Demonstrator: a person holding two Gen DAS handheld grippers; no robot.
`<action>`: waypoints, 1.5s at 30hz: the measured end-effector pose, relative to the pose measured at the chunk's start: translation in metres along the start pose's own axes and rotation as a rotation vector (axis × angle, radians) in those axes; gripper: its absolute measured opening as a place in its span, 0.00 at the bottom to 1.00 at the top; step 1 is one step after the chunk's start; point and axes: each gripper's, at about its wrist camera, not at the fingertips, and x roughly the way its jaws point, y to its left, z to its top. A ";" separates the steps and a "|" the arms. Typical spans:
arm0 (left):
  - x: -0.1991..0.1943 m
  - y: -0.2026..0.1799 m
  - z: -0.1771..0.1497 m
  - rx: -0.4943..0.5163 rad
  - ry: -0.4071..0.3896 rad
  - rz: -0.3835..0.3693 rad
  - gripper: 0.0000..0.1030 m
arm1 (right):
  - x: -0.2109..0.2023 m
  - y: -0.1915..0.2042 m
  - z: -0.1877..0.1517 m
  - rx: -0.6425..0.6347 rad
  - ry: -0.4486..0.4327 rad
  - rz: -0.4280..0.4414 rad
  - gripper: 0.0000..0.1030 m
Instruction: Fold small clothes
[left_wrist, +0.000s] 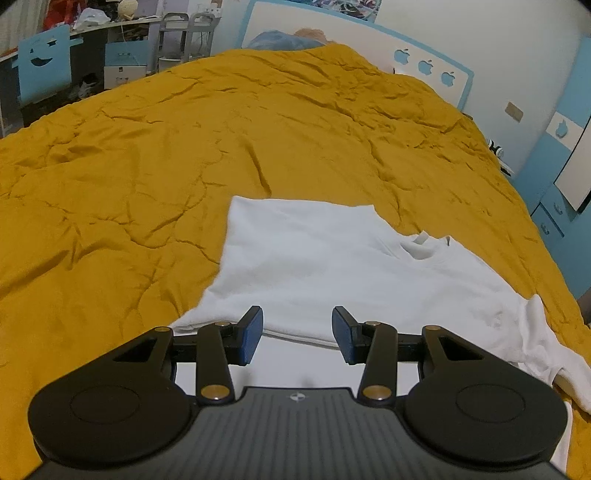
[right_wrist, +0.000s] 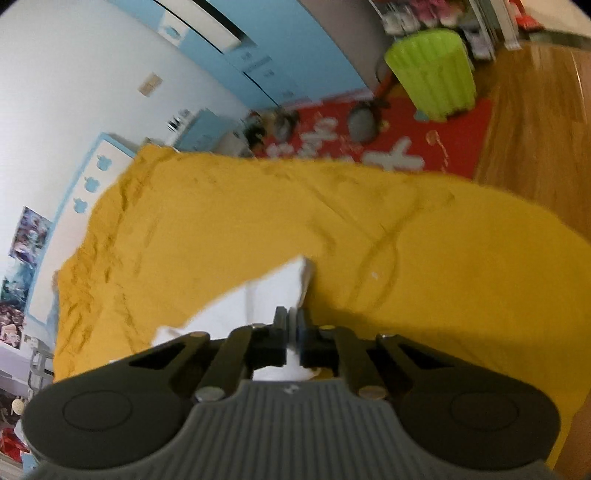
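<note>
- A white T-shirt (left_wrist: 332, 266) lies spread on the mustard-yellow bedspread (left_wrist: 184, 147) near the bed's front edge, collar up and one sleeve trailing off to the right, laid flat so it can be folded.
- The left gripper (left_wrist: 297, 334) hovers over the shirt's near hem with its blue-padded fingers (left_wrist: 253, 334) spread apart and nothing between them, apparently lined up to take that edge.
- The right gripper (right_wrist: 291, 332), its view tilted and blurred, has its fingers pressed together on white cloth, pinching what looks like a corner or sleeve of the shirt (right_wrist: 273, 291), likely so that part can be carried across for a fold.
- A green bin (right_wrist: 432, 74) stands on the floor beyond the bed.
</note>
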 end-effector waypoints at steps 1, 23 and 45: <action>-0.001 0.002 0.002 -0.002 -0.003 -0.001 0.50 | -0.007 0.010 0.004 -0.013 -0.016 0.010 0.00; -0.041 0.059 0.038 -0.087 -0.113 -0.101 0.50 | -0.103 0.570 -0.108 -0.754 -0.081 0.490 0.00; 0.010 0.128 0.028 -0.219 -0.048 -0.172 0.50 | 0.168 0.578 -0.478 -0.776 0.670 0.427 0.03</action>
